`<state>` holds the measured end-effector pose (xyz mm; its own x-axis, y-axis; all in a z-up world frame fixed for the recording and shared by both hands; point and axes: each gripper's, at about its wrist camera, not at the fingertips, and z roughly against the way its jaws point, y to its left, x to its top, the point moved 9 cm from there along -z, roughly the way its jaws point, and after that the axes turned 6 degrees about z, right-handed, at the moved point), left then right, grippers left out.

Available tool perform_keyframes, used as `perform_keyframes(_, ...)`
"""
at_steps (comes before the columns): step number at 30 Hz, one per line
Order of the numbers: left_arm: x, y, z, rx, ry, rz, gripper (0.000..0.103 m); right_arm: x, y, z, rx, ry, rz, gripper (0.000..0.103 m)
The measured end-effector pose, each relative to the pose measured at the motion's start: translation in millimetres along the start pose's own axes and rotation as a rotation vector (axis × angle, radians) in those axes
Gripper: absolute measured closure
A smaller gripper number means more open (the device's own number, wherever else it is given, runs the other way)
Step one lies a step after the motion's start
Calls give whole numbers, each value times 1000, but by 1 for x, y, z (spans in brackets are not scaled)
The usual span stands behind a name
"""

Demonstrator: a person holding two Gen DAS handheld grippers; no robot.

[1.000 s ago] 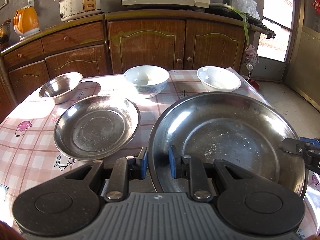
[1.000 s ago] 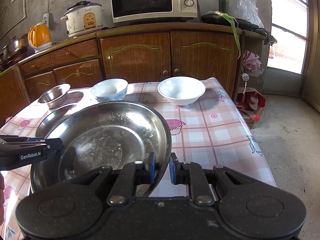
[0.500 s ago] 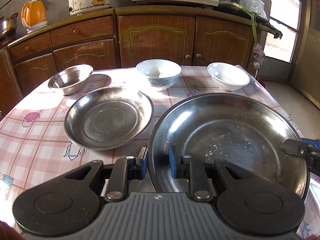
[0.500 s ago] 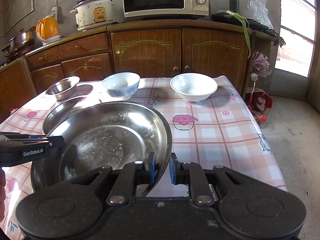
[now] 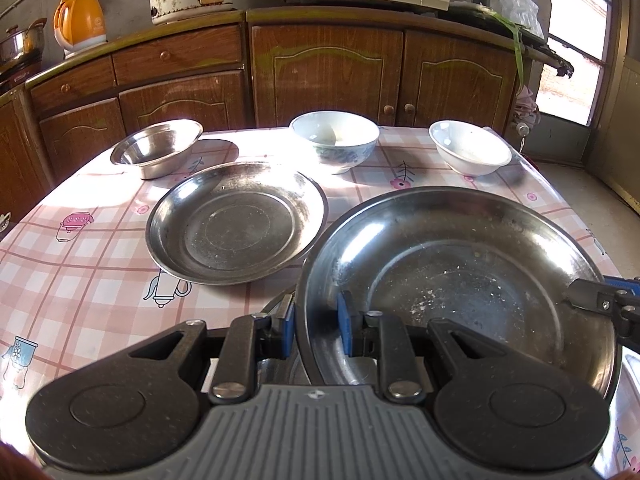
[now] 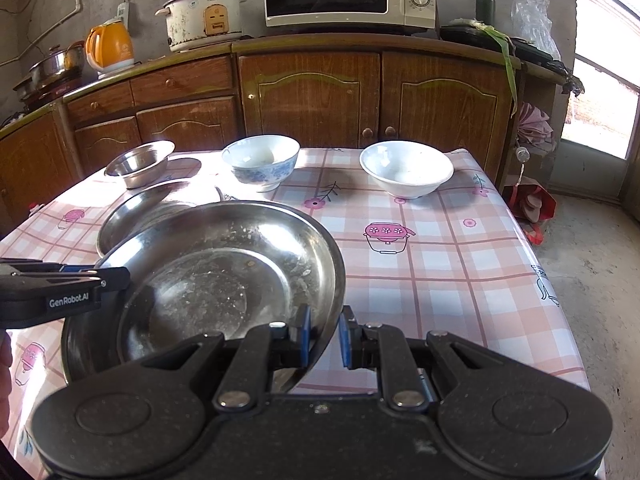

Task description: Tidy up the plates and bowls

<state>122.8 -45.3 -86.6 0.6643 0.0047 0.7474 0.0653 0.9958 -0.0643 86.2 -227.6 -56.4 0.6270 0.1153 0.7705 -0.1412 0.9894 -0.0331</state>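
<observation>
Large steel plate (image 5: 460,276) clamped by both grippers' fingers (image 5: 346,320) over pink checked tablecloth (image 6: 440,256), wooden cabinets (image 6: 312,100) behind.

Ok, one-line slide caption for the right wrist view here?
Both grippers, right gripper and left gripper, clamp opposite rims of the large steel plate above the checked tablecloth, smaller steel plate behind.

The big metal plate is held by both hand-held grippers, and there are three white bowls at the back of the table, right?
Not quite. Both the left hand-held gripper and the right hand-held gripper do pinch the big metal plate, but the left wrist view shows only two white bowls at the back: a patterned bowl and a plain white bowl. The third bowl is a metal bowl.
</observation>
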Motion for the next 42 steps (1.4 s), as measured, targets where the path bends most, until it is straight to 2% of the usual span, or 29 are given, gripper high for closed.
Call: perform_keyframes(42,-26,30,-5,43,65,11,80,-24,33,-19,52,72,34,82)
